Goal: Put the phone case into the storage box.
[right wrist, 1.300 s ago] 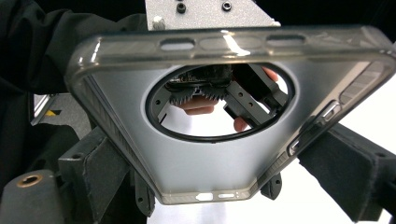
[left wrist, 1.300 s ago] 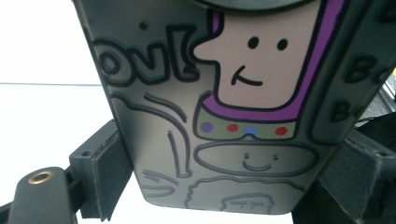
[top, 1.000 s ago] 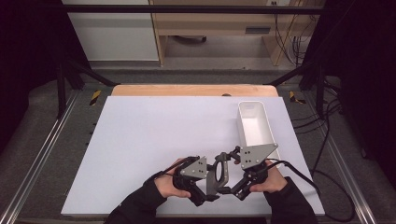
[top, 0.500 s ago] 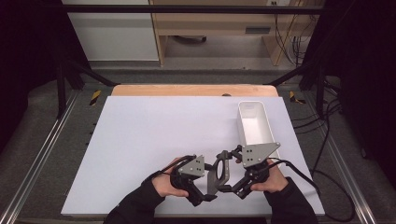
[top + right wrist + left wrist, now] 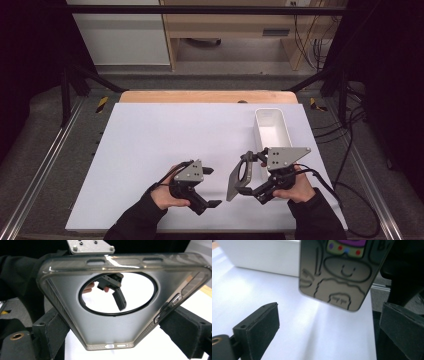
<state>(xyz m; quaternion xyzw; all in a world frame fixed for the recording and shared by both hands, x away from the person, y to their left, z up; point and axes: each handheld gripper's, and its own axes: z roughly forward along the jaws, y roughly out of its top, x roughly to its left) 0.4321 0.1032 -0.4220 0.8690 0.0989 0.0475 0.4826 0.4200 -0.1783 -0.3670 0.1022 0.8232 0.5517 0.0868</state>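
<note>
A translucent grey phone case [image 5: 237,177] with a round hole stands on edge just above the white table cover [image 5: 165,130], with my right gripper [image 5: 246,175] shut on its two long sides. In the right gripper view the case [image 5: 110,322] sits across both pads, hole toward me. My left gripper [image 5: 212,187] is a short way to the left of the case; its jaws have just been opening and stand open with nothing between them. The left gripper view shows the case's cartoon-printed back [image 5: 337,272] ahead of the open pads [image 5: 262,325].
A long white bin [image 5: 270,127] lies on the cover's right side, just behind the right gripper, and appears again as a white wall [image 5: 262,255]. A wooden strip [image 5: 200,96] borders the far edge. Cables trail off the right side.
The left gripper has come off the case and drawn away to the left, jaws wider apart. The right gripper keeps the case in about the same place.
</note>
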